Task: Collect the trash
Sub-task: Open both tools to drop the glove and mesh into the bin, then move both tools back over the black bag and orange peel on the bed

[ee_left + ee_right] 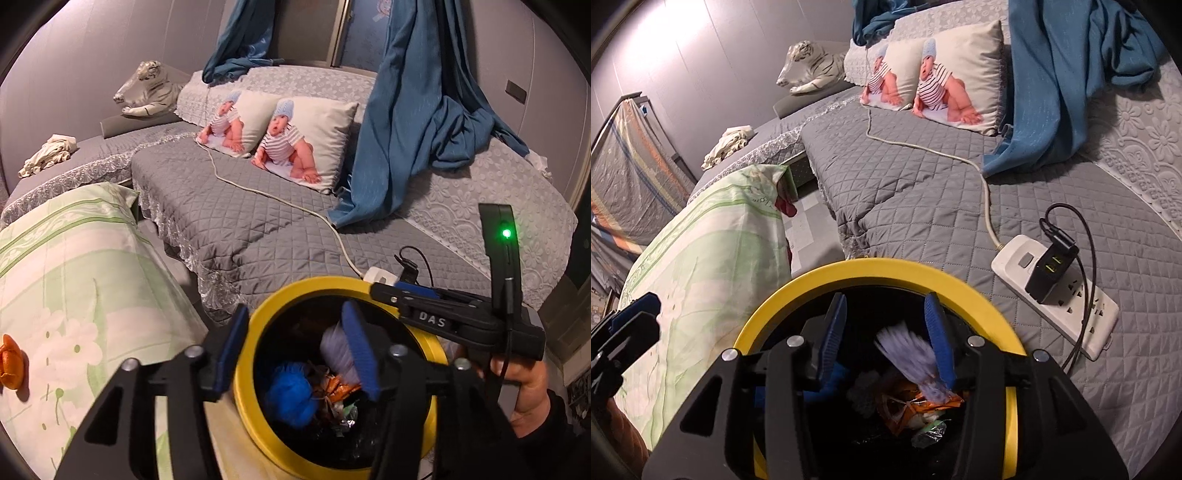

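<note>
Near the grey quilted bed point(229, 206), a yellow-rimmed trash bin point(967, 286) holding wrappers, with a pale purple scrap point(908, 356) blurred inside. Above its mouth, left hand-held gripper point(295, 354) and right hand-held gripper point(886, 339), both parted, gripping nothing.

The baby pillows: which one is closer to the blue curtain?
The right baby pillow; the blue curtain hangs right beside it, while the left baby pillow sits farther away.
</note>
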A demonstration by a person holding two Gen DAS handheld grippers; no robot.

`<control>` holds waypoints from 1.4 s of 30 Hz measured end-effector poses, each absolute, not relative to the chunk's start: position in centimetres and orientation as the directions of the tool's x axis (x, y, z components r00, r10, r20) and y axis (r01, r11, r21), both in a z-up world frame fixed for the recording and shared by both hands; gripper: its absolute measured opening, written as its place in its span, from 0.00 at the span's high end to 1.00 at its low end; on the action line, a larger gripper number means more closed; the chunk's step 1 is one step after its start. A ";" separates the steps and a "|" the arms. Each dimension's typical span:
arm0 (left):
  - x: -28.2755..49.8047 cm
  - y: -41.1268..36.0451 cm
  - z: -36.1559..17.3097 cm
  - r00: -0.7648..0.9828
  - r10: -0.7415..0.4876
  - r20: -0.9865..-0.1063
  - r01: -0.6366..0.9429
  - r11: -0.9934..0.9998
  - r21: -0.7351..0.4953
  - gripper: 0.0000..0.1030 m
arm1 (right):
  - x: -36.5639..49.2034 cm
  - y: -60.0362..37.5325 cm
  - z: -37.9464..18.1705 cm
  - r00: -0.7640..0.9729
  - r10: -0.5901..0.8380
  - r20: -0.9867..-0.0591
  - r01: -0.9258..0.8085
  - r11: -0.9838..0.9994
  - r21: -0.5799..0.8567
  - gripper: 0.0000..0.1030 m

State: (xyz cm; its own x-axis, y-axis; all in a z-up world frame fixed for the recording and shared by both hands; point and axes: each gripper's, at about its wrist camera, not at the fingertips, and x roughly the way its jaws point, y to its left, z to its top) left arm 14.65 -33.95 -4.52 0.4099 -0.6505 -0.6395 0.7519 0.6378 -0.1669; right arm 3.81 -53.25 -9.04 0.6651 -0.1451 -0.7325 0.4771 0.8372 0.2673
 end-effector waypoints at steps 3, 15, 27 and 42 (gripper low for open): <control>14.8 -33.4 -4.1 0.429 -0.651 -0.627 0.740 0.651 -0.170 0.37 | 3.5 -53.4 -8.8 0.666 -0.156 -0.729 0.487 0.831 0.267 0.59; 14.7 -28.9 -0.1 0.538 -0.663 -0.520 0.682 0.705 -0.193 0.13 | 3.4 -52.5 -6.3 0.711 -0.155 -0.685 0.460 0.840 0.288 0.47; 13.6 -22.8 5.1 0.662 -0.642 -0.388 0.639 0.753 -0.156 0.08 | 6.1 -48.9 -2.1 0.764 -0.154 -0.626 0.390 0.884 0.259 0.32; 14.3 -15.1 7.8 0.796 -0.526 -0.299 0.514 0.849 -0.126 0.08 | 11.1 -40.9 2.0 0.837 -0.032 -0.546 0.199 0.948 0.249 0.25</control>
State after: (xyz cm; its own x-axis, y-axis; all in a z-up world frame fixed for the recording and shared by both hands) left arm 14.29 -15.05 7.81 0.7958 -0.5264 -0.2994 0.5138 0.8486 -0.1264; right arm 11.09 -40.89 1.96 0.8369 -0.0323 -0.5464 0.1990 0.9479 0.2488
